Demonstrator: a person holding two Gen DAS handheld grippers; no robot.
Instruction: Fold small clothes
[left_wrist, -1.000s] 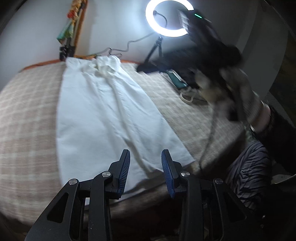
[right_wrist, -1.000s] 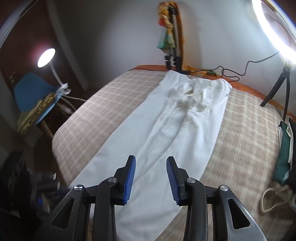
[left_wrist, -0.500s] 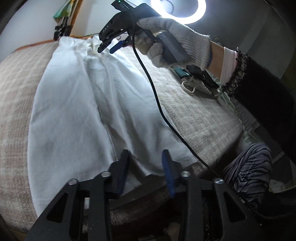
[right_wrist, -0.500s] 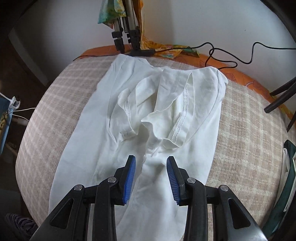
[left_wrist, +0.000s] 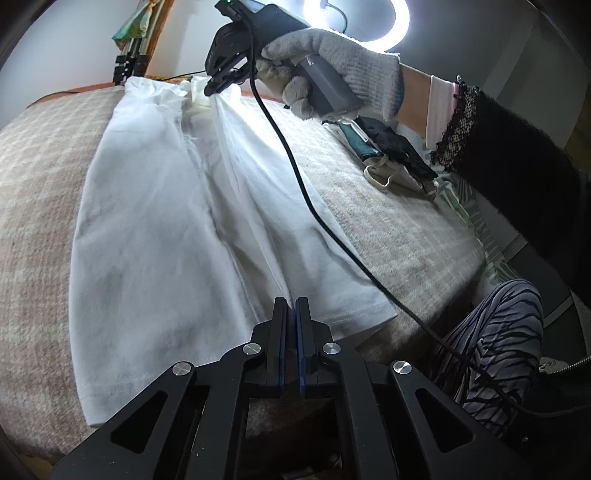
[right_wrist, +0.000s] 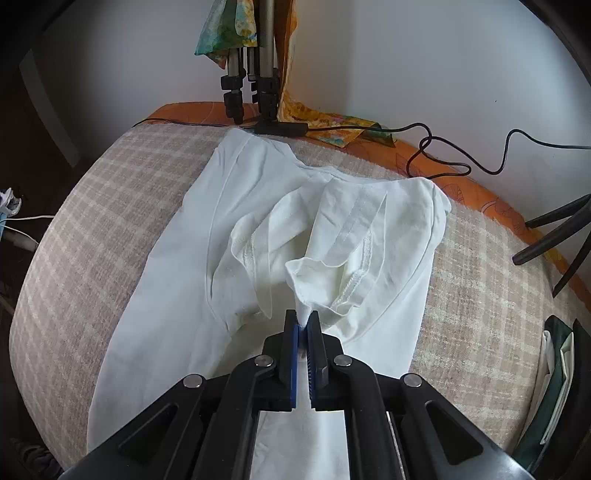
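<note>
A long white garment (left_wrist: 155, 221) lies flat on a beige checked blanket (left_wrist: 33, 177). My left gripper (left_wrist: 291, 308) is shut on a raised ridge of cloth at the garment's near hem. At the far end, a gloved hand (left_wrist: 332, 77) holds my right gripper (left_wrist: 218, 85), which points steeply down onto the bunched, stitched folds. In the right wrist view my right gripper (right_wrist: 303, 323) is shut on a small peak of that white cloth (right_wrist: 314, 273). The garment (right_wrist: 177, 295) is pulled into a crease between the two grips.
The right gripper's black cable (left_wrist: 295, 166) hangs across the garment. Dark and green items (left_wrist: 388, 147) lie on the blanket's right side. A ring light (left_wrist: 402, 33), a tripod (right_wrist: 255, 81) and loose cables (right_wrist: 443, 162) stand at the far edge. A striped trouser leg (left_wrist: 498, 339) is at near right.
Both grippers have gone from open to shut on the cloth. The right gripper travelled to the garment's far end and sank onto the folds. The left stayed at the near hem.
</note>
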